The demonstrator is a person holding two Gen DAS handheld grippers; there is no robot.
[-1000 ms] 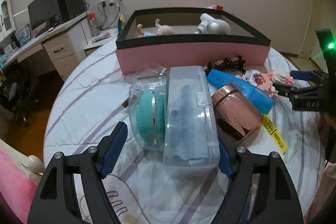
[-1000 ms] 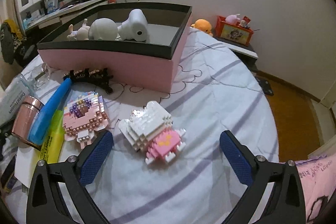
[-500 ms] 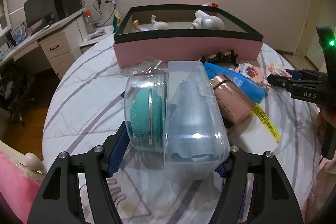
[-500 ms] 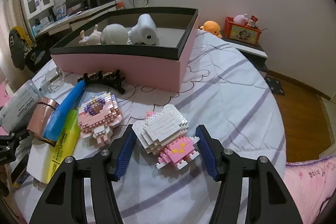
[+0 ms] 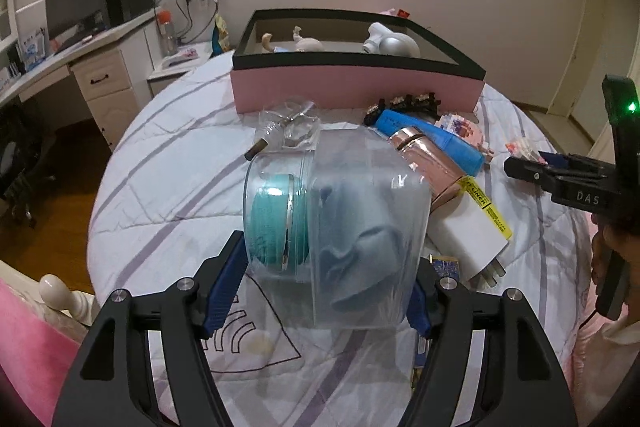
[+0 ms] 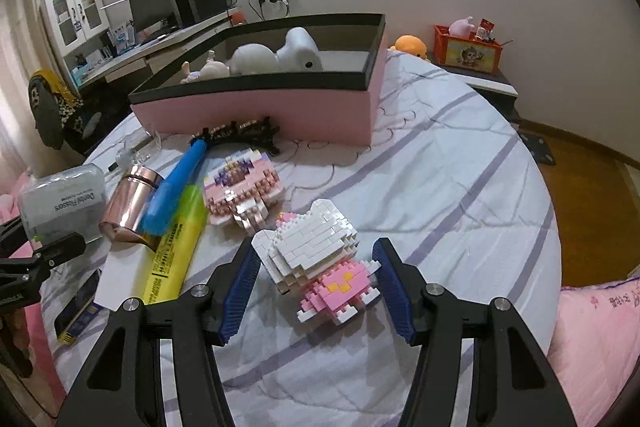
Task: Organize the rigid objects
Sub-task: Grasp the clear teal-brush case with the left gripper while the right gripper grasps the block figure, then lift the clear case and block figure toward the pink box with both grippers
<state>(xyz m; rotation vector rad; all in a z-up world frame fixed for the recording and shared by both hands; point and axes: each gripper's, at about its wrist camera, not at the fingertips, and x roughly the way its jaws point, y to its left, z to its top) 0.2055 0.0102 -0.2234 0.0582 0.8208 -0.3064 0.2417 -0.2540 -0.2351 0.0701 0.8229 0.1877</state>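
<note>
My left gripper (image 5: pixel 324 291) is shut on a clear plastic case (image 5: pixel 340 227) with a teal brush inside, held above the bed. The case also shows in the right wrist view (image 6: pixel 64 203). My right gripper (image 6: pixel 316 287) is shut on a white and pink brick-built cat figure (image 6: pixel 316 255), its blue pads against both sides. A pink box with a black rim (image 5: pixel 360 87) stands at the back and holds white toys and a small doll; it shows in the right wrist view too (image 6: pixel 260 107).
On the striped bedspread lie a rose-gold cylinder (image 6: pixel 132 203), a blue tube (image 6: pixel 176 183), a yellow highlighter (image 6: pixel 172 255), a second pink brick figure (image 6: pixel 240 187), a black hair clip (image 6: pixel 240 131) and a white charger (image 5: pixel 472 239). A desk (image 5: pixel 80 59) stands at the left.
My left gripper closed on the clear case and lifted it. My right gripper narrowed around the brick cat figure and closed on it.
</note>
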